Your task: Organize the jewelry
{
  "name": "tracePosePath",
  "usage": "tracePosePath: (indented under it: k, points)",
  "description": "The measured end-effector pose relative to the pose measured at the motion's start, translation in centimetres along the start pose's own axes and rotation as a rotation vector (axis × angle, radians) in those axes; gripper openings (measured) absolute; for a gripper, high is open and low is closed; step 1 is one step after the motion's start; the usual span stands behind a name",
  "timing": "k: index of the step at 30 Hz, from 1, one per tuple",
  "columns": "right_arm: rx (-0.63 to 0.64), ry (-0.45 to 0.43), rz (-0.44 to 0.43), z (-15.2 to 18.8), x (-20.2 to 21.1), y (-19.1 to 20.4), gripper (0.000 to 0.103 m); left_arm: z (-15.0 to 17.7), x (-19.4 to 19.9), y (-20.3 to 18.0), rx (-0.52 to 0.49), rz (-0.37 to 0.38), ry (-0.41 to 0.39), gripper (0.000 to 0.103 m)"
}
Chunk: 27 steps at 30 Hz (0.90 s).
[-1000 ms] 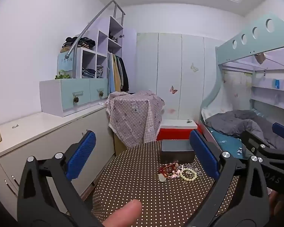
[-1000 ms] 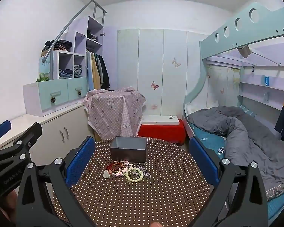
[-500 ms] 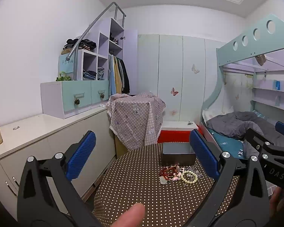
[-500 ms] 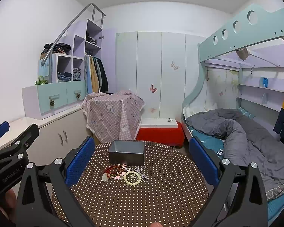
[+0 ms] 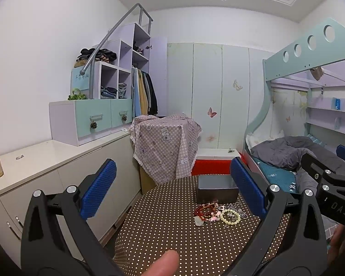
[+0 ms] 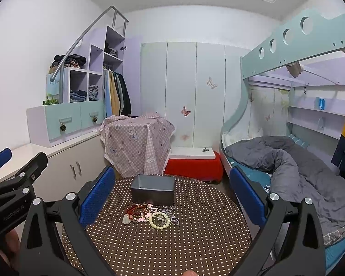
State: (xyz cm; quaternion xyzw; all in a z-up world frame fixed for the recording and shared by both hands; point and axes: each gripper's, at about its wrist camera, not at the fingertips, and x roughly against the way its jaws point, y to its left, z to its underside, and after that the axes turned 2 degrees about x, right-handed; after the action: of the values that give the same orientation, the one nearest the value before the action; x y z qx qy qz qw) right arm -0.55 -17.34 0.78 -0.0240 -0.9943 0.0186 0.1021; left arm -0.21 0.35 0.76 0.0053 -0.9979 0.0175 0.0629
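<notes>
1. The jewelry (image 6: pixel 149 216) lies in a small heap near the middle of the round dotted table (image 6: pixel 195 241): a cream bead bracelet (image 6: pixel 159 221) on the near right, red beads (image 6: pixel 135 210) on the left, a pale pendant (image 6: pixel 126 219) at the near left edge, and silvery chains (image 6: pixel 171 214) on the right.
2. A grey open box (image 6: pixel 152 189) stands just beyond the heap, touching or nearly touching it.
3. Bare tabletop surrounds the heap on the near, left and right sides.
4. The left gripper (image 5: pixel 170 191) has its blue pads wide apart, empty, near the table's left edge.
5. The right gripper (image 6: pixel 172 195) is likewise spread and empty, above the near edge.
6. Cabinets (image 6: pixel 76 168) stand left, a bed (image 6: pixel 299 168) right.
</notes>
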Motion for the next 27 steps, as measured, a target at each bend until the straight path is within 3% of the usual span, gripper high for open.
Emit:
tracePosePath:
  k: [16,24,27]
  points:
    - [0.007,0.021,-0.002,0.5,-1.3,-0.5,0.096,0.1,-1.4,-0.7,-0.016,0.000,0.032,0.097]
    - [0.020,0.131,-0.017,2.2,-7.5,-2.2,0.096,2.6,-7.5,-0.4,-0.035,-0.010,0.162,0.097]
    - [0.017,0.209,-0.022,4.1,-10.7,-3.0,0.096,5.5,-11.8,0.6,-0.027,-0.030,0.272,0.097]
